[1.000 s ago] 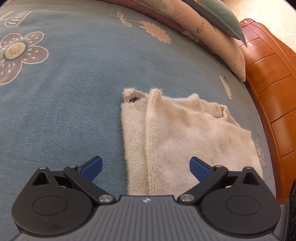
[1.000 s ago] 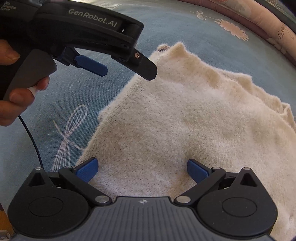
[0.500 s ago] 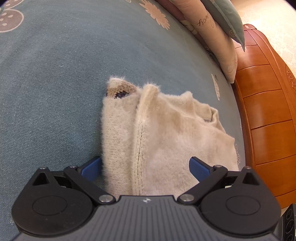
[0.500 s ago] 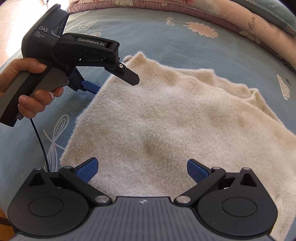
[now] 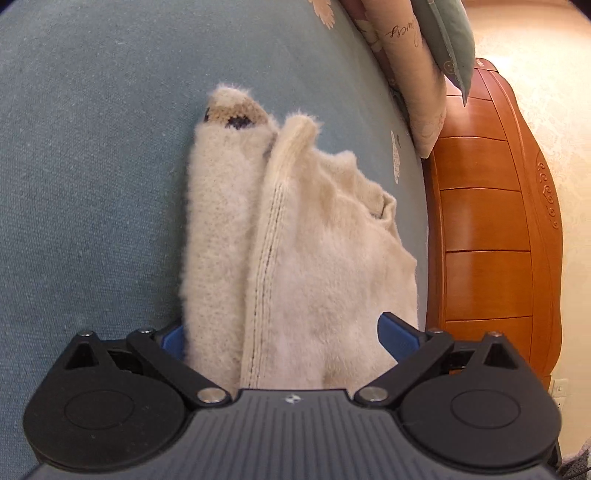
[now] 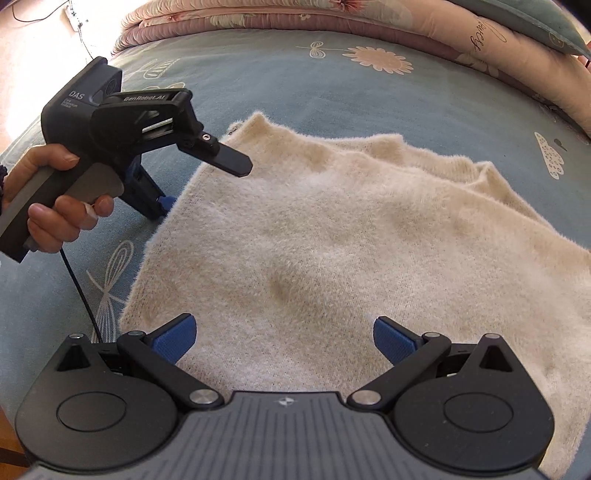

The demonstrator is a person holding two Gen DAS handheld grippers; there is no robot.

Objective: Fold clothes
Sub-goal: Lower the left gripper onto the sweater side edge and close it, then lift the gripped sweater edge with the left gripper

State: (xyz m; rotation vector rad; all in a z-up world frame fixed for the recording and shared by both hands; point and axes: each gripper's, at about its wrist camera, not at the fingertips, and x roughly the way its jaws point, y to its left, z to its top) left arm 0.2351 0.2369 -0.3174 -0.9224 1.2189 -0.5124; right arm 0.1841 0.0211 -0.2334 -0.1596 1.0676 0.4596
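Note:
A cream fuzzy sweater (image 6: 351, 240) lies folded flat on the blue-grey flowered bed cover (image 6: 258, 74). In the left wrist view the sweater (image 5: 314, 258) runs away from me, with a stitched seam along its length and a dark patterned corner at the far end. My left gripper (image 5: 284, 338) is open, and the sweater's near edge sits between its two blue pads. From the right wrist view, the left gripper (image 6: 208, 184) straddles the sweater's left edge, one finger above and one low on the cover. My right gripper (image 6: 283, 338) is open, hovering over the sweater's near part.
Folded quilts and pillows (image 6: 369, 22) are piled along the bed's far side. An orange wooden bed frame (image 5: 491, 229) borders the cover on the right. A hand (image 6: 55, 206) holds the left gripper's handle, and a black cable (image 6: 79, 291) hangs from it.
The left gripper has come down and forward until the sweater's edge lies between its open fingers. The right gripper has drawn back, showing more of the sweater.

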